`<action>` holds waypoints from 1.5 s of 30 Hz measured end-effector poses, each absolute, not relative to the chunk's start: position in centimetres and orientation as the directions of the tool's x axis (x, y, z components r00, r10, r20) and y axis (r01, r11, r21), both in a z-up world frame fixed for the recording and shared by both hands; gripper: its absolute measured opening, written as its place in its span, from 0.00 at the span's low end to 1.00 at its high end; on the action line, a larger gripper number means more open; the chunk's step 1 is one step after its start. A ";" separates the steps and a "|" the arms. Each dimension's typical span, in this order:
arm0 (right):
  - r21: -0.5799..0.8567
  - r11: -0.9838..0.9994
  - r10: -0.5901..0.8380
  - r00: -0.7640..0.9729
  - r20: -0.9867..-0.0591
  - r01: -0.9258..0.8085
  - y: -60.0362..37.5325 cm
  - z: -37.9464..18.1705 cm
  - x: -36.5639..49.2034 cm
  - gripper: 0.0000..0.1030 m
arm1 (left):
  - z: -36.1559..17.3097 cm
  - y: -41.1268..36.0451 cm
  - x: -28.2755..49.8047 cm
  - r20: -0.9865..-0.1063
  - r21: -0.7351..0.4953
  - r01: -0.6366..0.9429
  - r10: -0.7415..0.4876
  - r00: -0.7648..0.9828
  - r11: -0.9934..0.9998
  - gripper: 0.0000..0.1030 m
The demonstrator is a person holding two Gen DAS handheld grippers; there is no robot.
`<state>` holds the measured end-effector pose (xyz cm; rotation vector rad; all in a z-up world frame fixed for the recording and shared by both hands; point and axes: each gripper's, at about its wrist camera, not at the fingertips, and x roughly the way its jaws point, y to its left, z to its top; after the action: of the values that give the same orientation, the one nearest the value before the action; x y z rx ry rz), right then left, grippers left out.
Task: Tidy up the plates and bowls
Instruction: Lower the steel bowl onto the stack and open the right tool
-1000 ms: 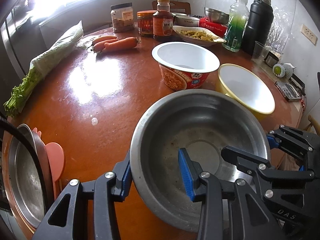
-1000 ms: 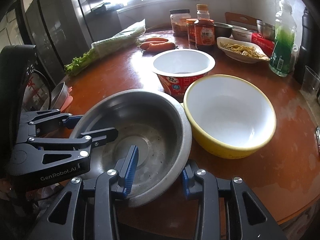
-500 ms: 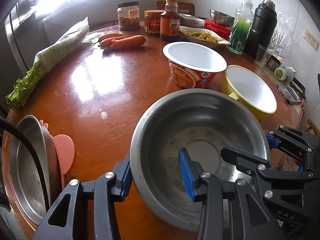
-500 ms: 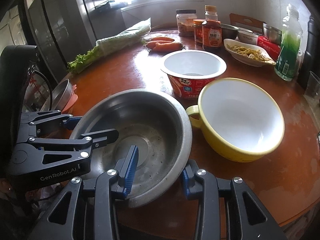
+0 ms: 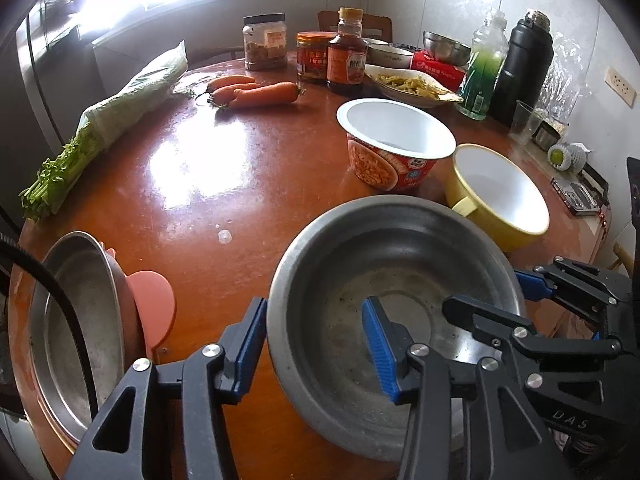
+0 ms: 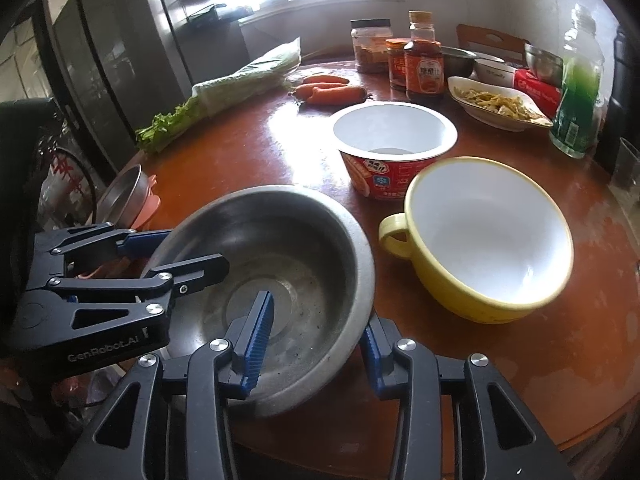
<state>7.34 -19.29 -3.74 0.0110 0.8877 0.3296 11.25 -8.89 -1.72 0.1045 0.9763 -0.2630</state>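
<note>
At near bench (image 5: 248,168) edge: steel bowl (image 5: 384,280) sits with rim straddled by both claws. Left claw (image 5: 316,344) and right claw (image 6: 316,336) are opening, pads clear of the rim. Yellow bowl (image 6: 492,236) just beside.

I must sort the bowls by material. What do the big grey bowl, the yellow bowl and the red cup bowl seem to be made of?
Big grey bowl: metal, likely steel; dull, scuffed sheen. Yellow bowl: probably enamel or ceramic; glossy white inside with highlights. Red cup bowl: likely disposable paper or plastic; printed wall, thin white rim.
</note>
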 end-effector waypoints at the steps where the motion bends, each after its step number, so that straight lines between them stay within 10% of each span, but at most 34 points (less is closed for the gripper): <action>1: 0.142 0.951 0.282 0.587 -0.759 -0.273 -19.4 -3.7 7.3 0.41 | -1.7 -8.8 11.3 -0.829 -0.030 0.265 -0.172 0.532 0.964 0.48; 45: 0.129 0.984 0.179 0.716 -0.675 -0.125 -25.4 2.6 6.0 0.52 | 4.5 -14.0 13.9 -0.762 -0.015 0.369 -0.250 0.597 0.929 0.56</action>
<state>6.04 -25.38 2.63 0.0757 0.7546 0.1688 13.89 -13.97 4.54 0.1497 0.8589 -0.3604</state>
